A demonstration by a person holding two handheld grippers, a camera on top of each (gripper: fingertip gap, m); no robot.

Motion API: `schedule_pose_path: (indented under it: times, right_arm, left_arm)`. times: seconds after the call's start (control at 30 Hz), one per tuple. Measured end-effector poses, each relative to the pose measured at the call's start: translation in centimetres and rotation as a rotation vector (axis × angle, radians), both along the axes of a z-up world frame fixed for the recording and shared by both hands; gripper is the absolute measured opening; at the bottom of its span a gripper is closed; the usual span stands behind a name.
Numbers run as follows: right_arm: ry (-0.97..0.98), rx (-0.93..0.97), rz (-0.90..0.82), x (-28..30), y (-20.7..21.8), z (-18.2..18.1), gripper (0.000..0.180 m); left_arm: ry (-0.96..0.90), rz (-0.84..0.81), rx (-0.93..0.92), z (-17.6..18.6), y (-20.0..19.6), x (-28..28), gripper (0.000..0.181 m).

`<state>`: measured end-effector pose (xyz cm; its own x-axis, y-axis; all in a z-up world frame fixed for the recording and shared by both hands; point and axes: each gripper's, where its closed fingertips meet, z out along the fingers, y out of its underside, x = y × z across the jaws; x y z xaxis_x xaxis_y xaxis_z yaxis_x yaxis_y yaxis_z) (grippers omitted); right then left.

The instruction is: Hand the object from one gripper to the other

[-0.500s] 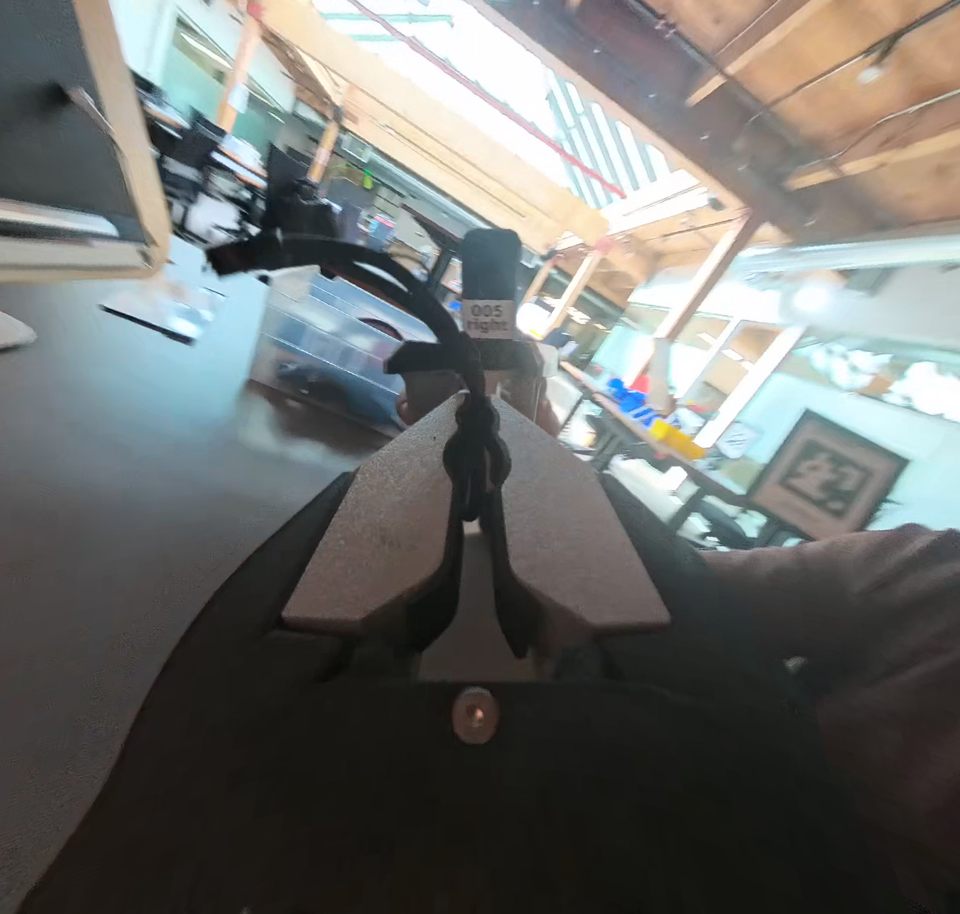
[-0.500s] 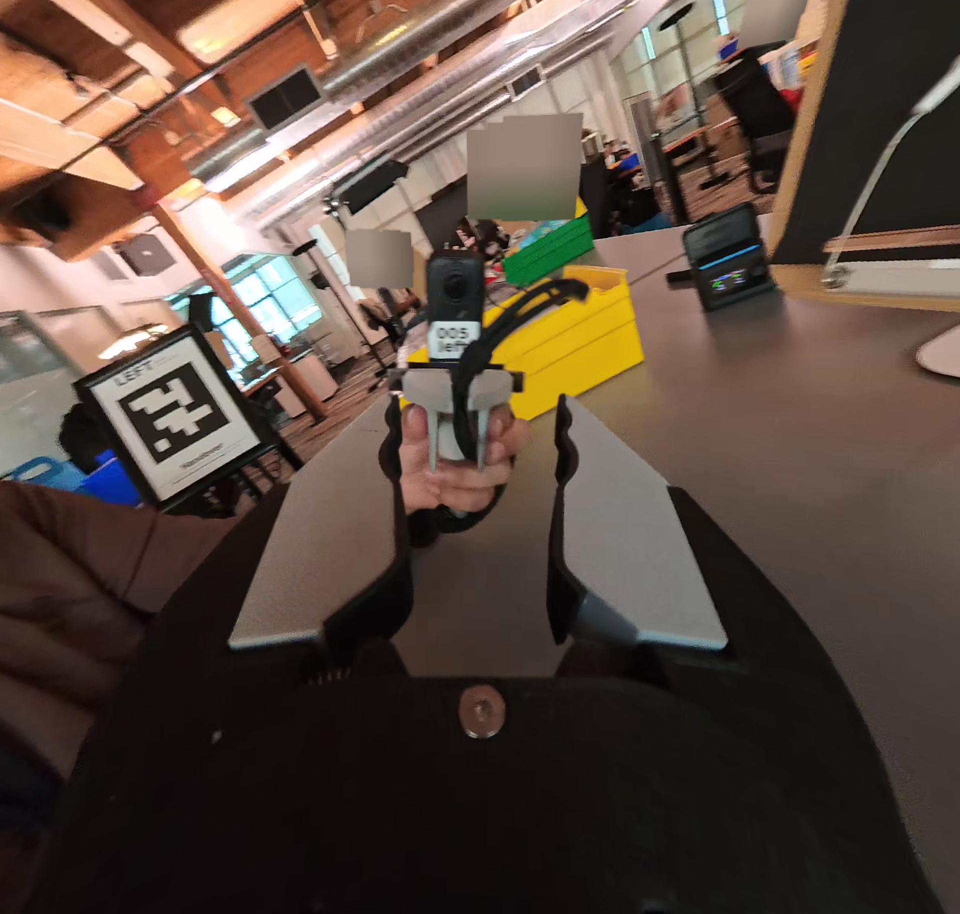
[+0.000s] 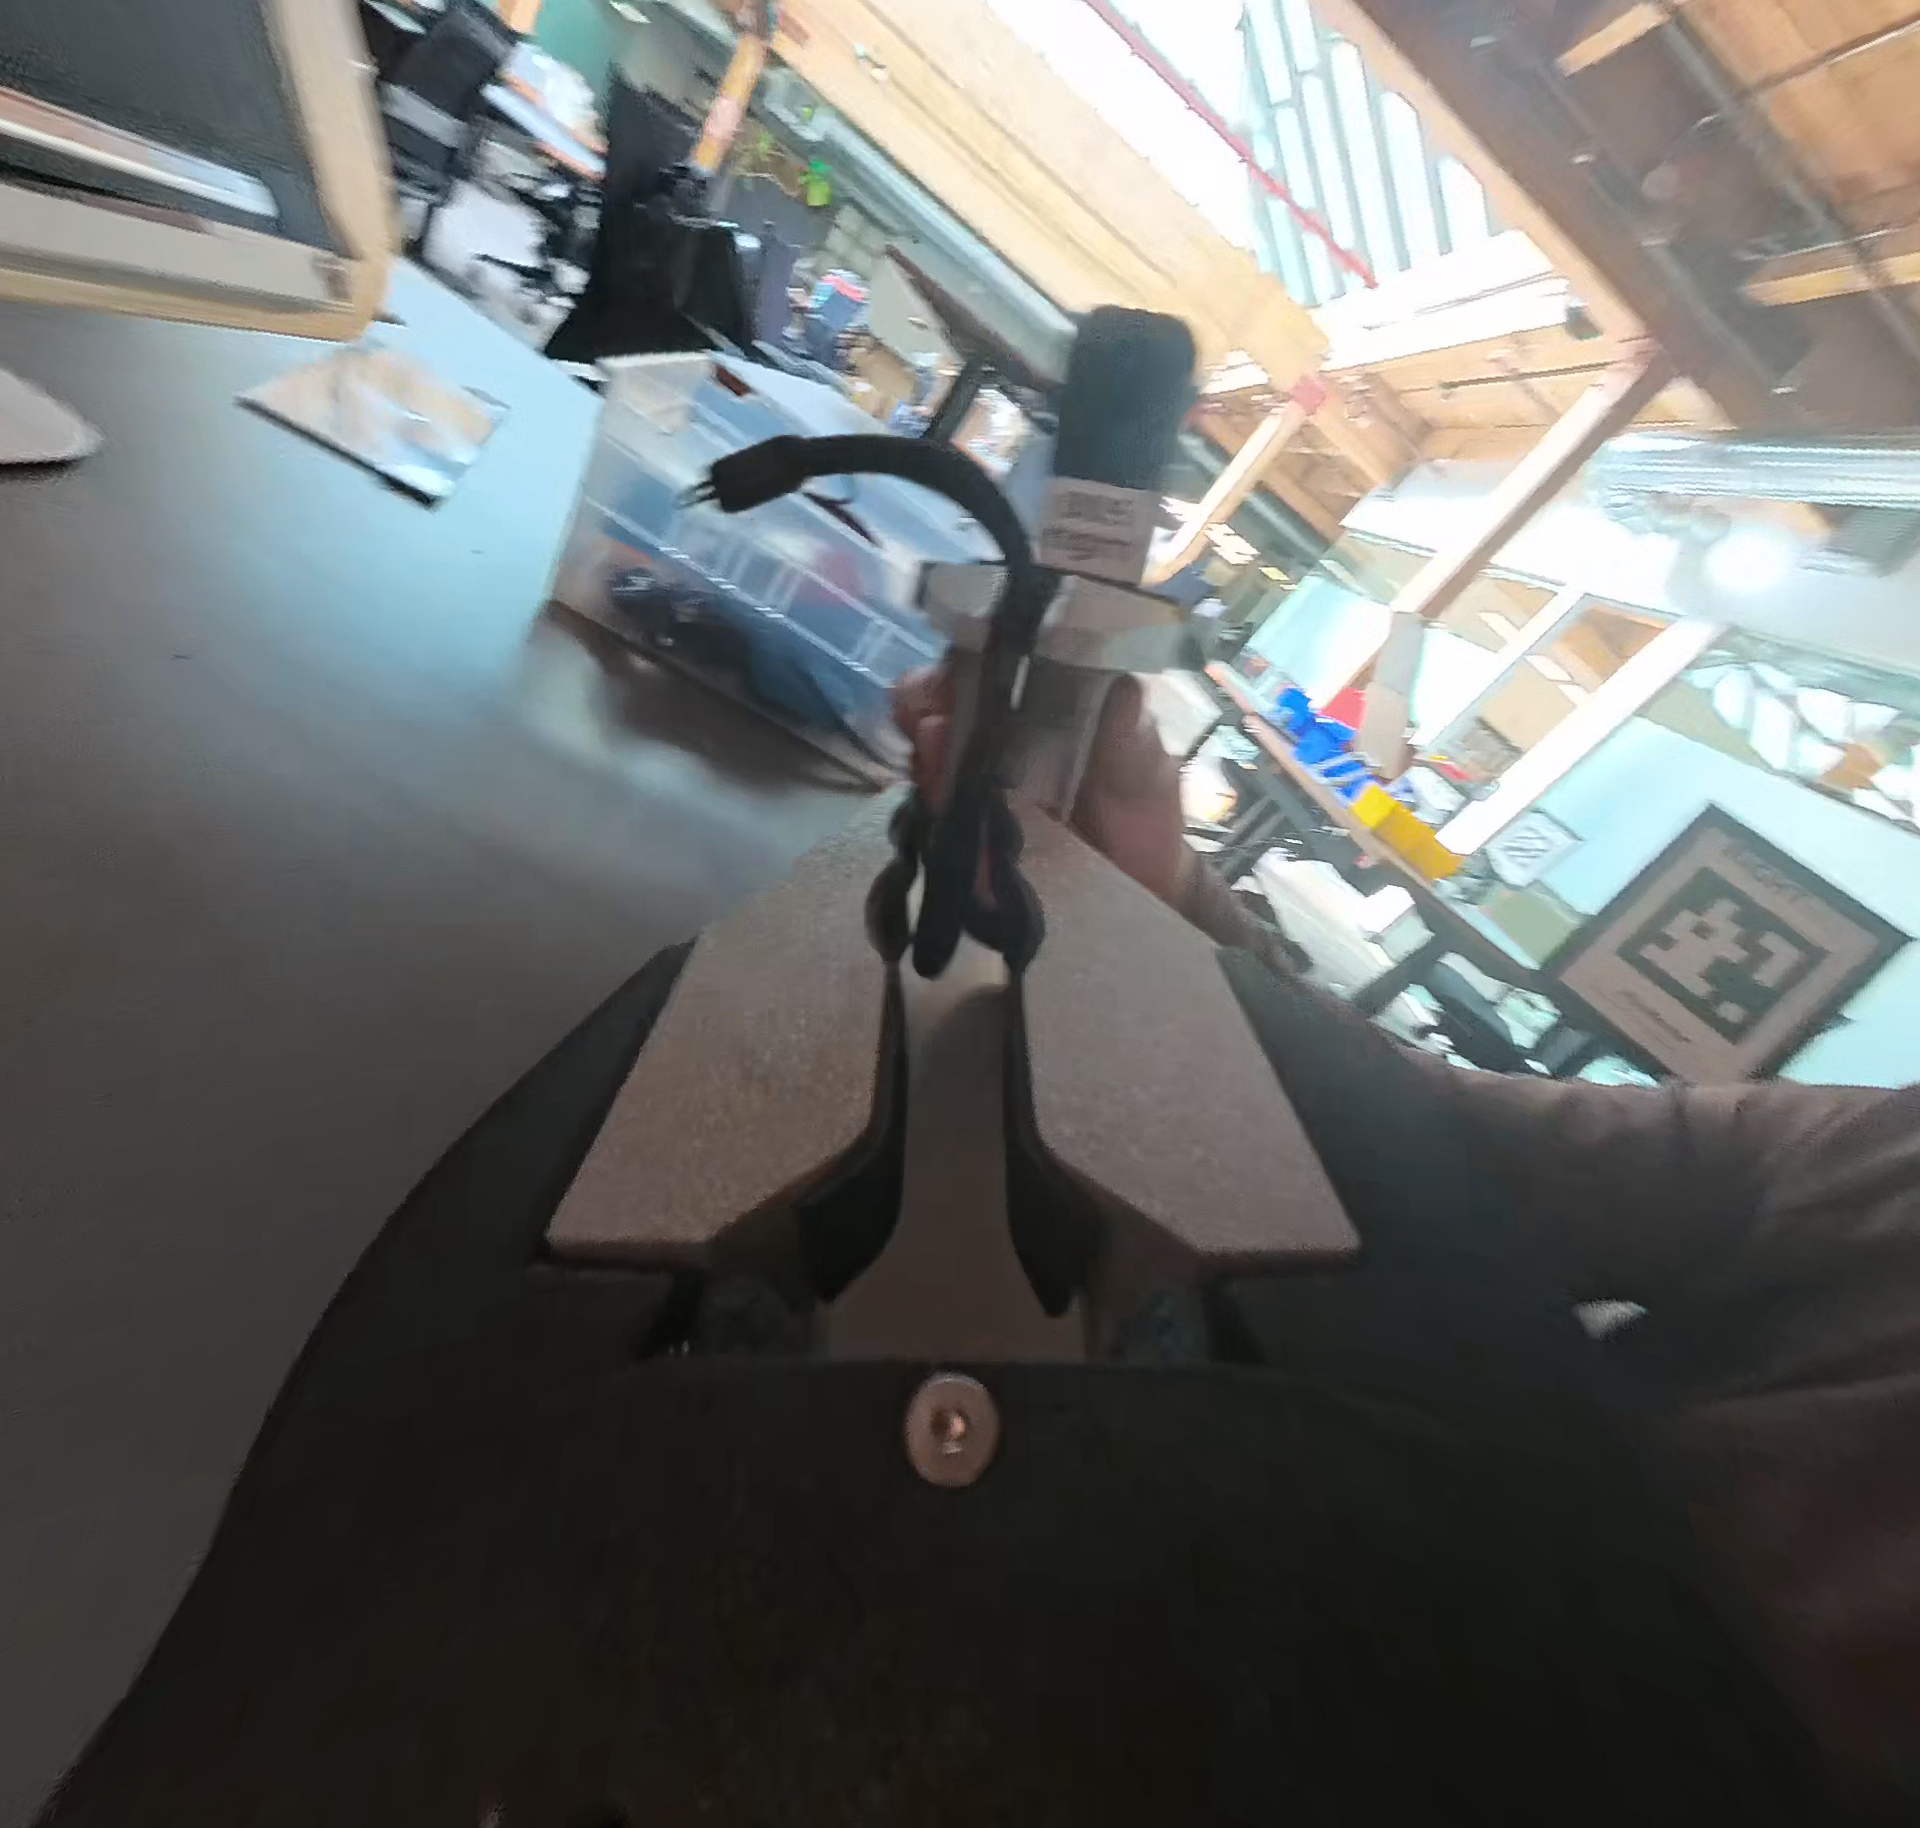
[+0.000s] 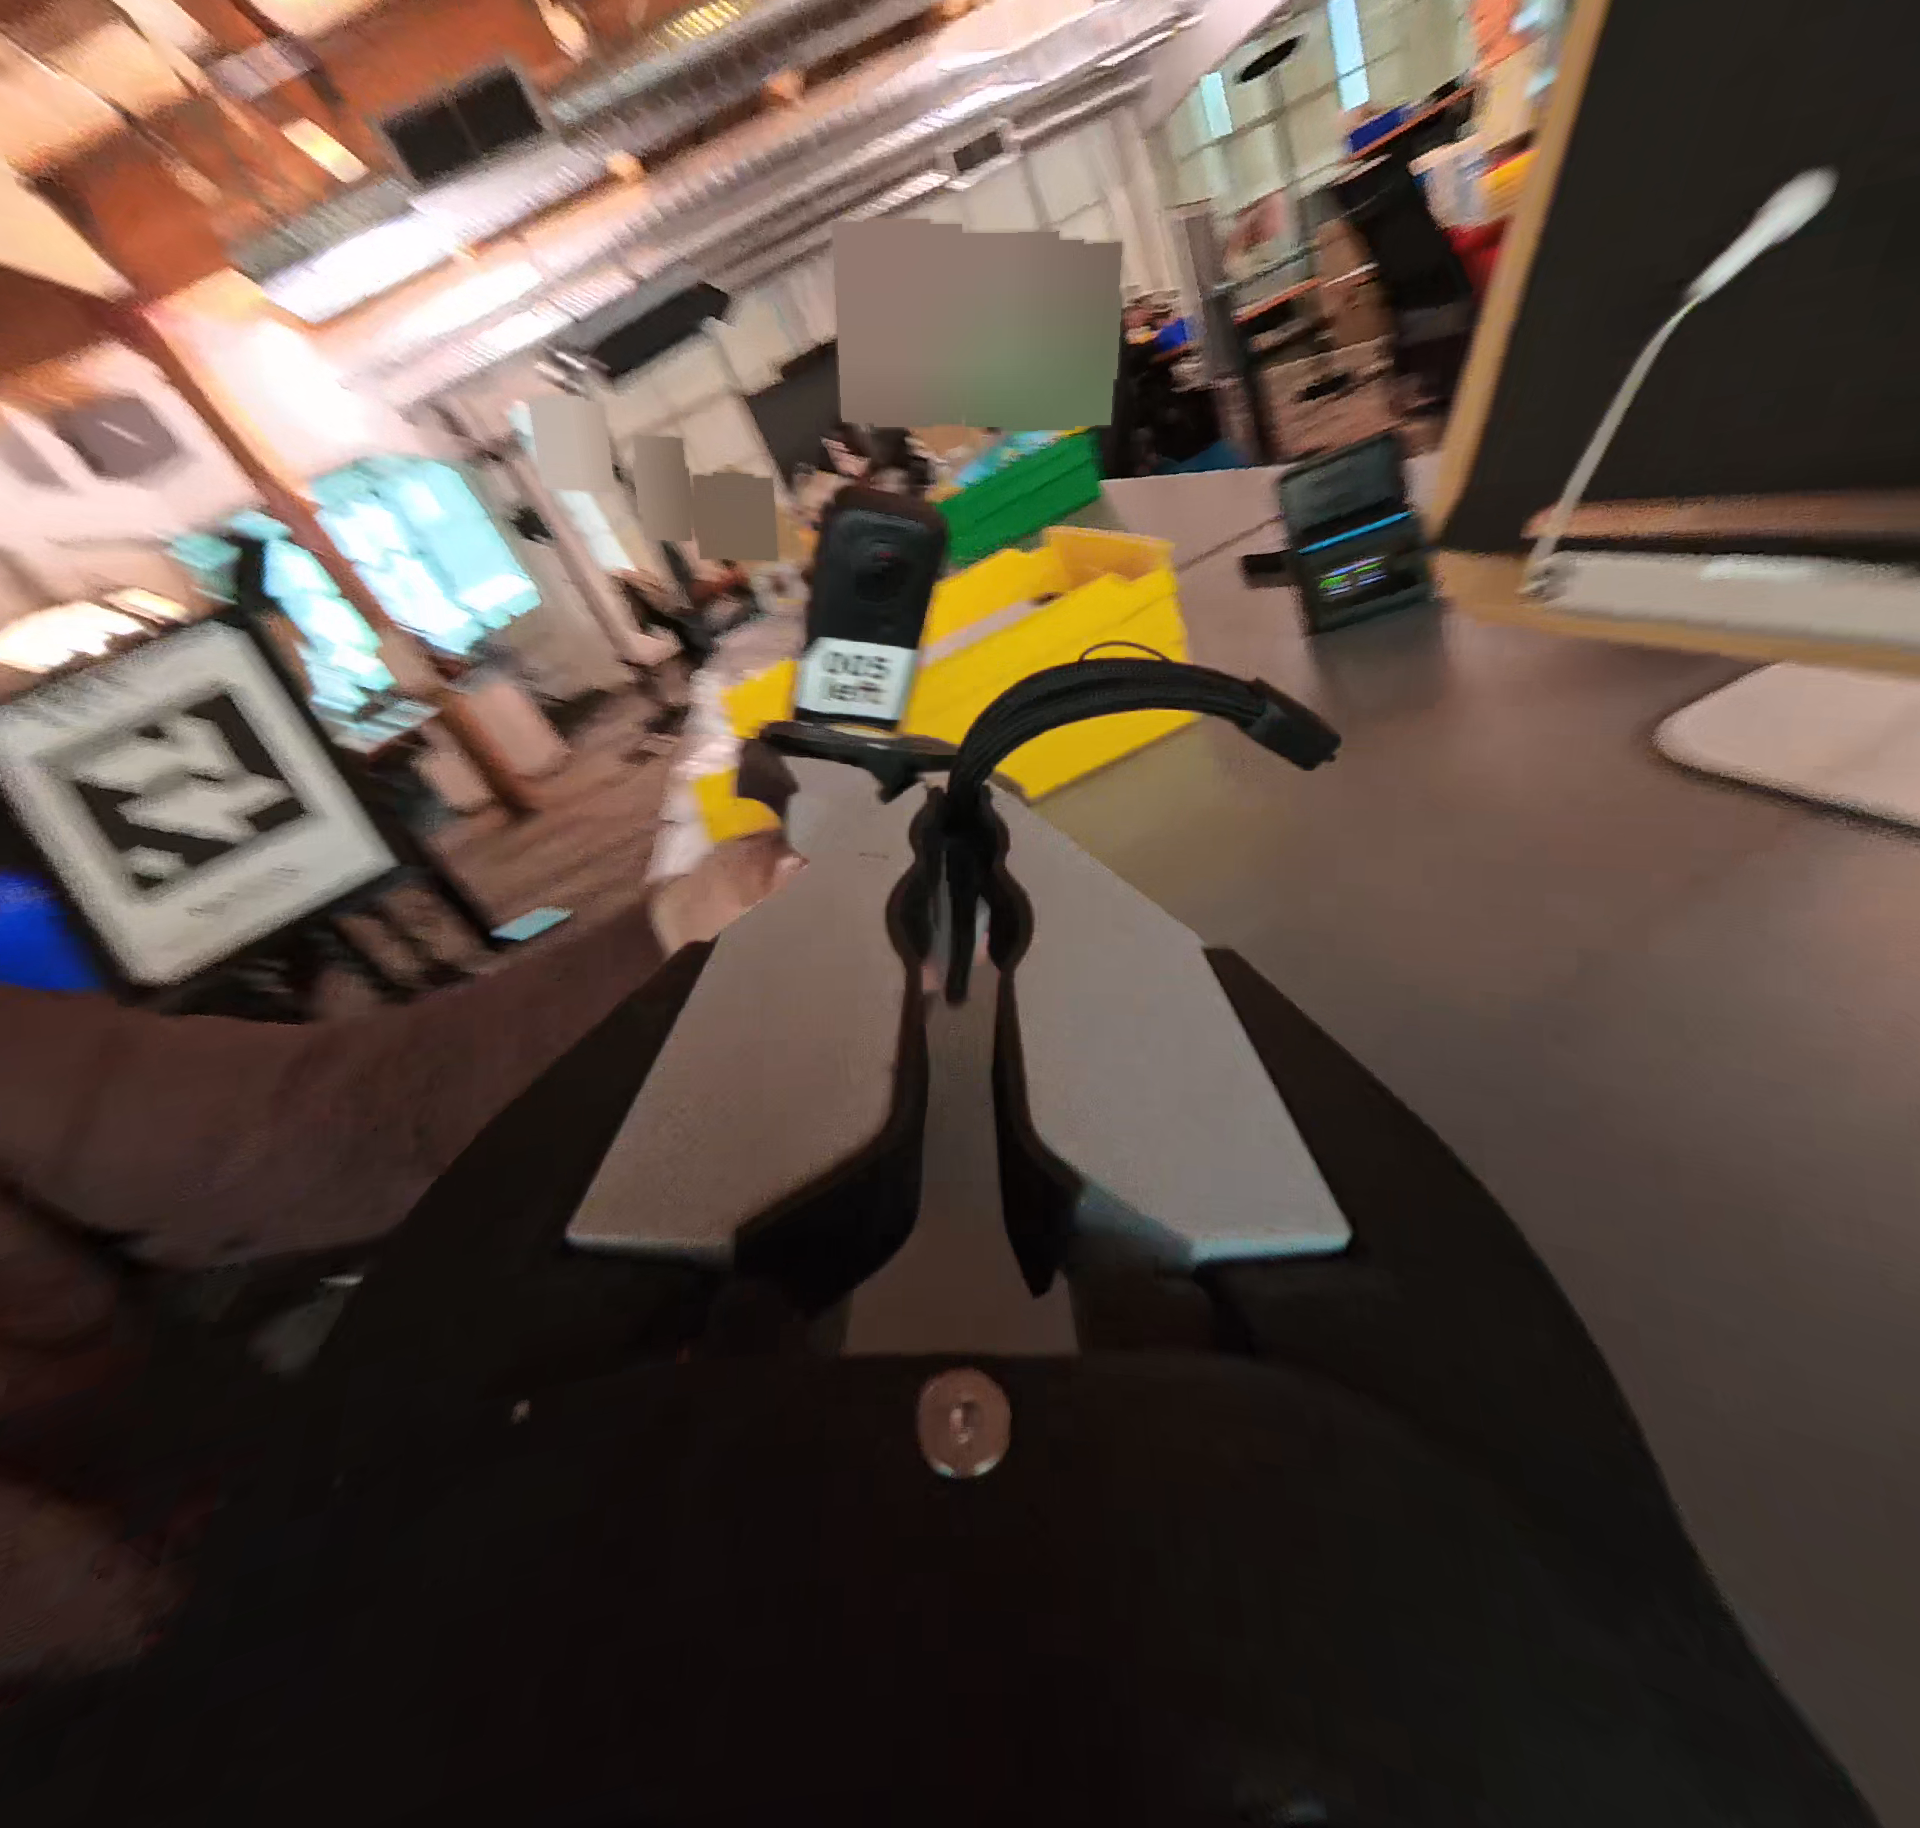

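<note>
A black cable bundle (image 4: 1122,682) with a plug at its free end arcs up and to the right from my right gripper (image 4: 961,895), which is shut on its lower part. In the left wrist view the same cable (image 3: 883,459) rises from my left gripper (image 3: 958,895), whose jaws stand narrowly around its lower end. The two grippers face each other tip to tip above the dark table (image 4: 1507,999). The right gripper shows farther off in the left wrist view (image 3: 1023,698), held by a hand (image 3: 1132,791). The left gripper shows just behind the cable in the right wrist view (image 4: 883,755).
A yellow bin (image 4: 1049,635) and a green bin (image 4: 1029,490) stand behind the grippers. A small screen device (image 4: 1351,542), a wood-framed black panel (image 4: 1714,220) and a white stand base (image 4: 1787,739) are at the right. A clear plastic bin (image 3: 727,573) stands beyond the table. Both grippers' tips are close together, under 4 cm apart.
My right gripper has moved in and shut on the cable; it was open and apart. The two grippers are now tip to tip. The left gripper's jaws look slightly wider.
</note>
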<state>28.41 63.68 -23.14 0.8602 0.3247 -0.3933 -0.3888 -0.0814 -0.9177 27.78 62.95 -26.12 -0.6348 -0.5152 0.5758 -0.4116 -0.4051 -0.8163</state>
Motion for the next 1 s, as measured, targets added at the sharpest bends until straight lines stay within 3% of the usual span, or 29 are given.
schedule_pose_path:
  times: [0.07,0.13,0.27,0.47,0.53,0.57,0.67,0.77,0.87,1.0]
  right_arm:
    - [-0.207,-0.011,-0.157,1.1,0.0,0.0,0.001]
    - [-0.476,-0.052,-0.296,1.8,-0.2,-0.4,0.001]
    - [-0.895,-0.045,-0.329,-0.4,0.3,-1.2,0.001]
    - [-1.095,-0.102,-0.238,-2.5,1.1,-3.8,0.002]
    - [-1.112,-0.086,-0.220,-3.1,1.2,-3.8,0.002]
    - [-1.102,-0.091,-0.217,-3.2,1.2,-3.9,0.002]
    - [-0.988,-0.120,-0.184,-3.0,1.0,-4.1,0.002]
    - [-0.801,-0.163,-0.153,-1.9,0.7,-4.2,0.020]
    - [-0.494,-0.155,-0.082,-1.3,0.1,-3.3,0.042]
    - [0.095,-0.142,0.322,-4.3,-1.1,-1.8,0.033]
  left_arm:
    - [0.038,0.072,0.065,-0.9,1.3,0.6,0.034]
    - [0.016,0.100,0.084,-0.7,2.0,0.6,0.035]
    - [-0.055,0.065,0.032,1.2,1.8,-0.2,0.036]
    - [-0.140,-0.006,0.085,2.2,0.0,-1.3,0.038]
    - [-0.143,-0.026,0.126,1.8,-0.5,-1.5,0.022]
    - [-0.160,-0.032,0.154,1.6,-0.6,-1.7,0.001]
    - [-0.227,0.017,0.301,1.3,-0.4,-1.7,0.000]
    - [-0.317,0.103,0.409,1.8,0.4,-1.6,0.000]
    - [-0.490,0.239,0.493,4.0,1.5,-2.0,0.000]
    - [-0.729,0.342,0.661,5.7,0.7,-3.0,0.000]
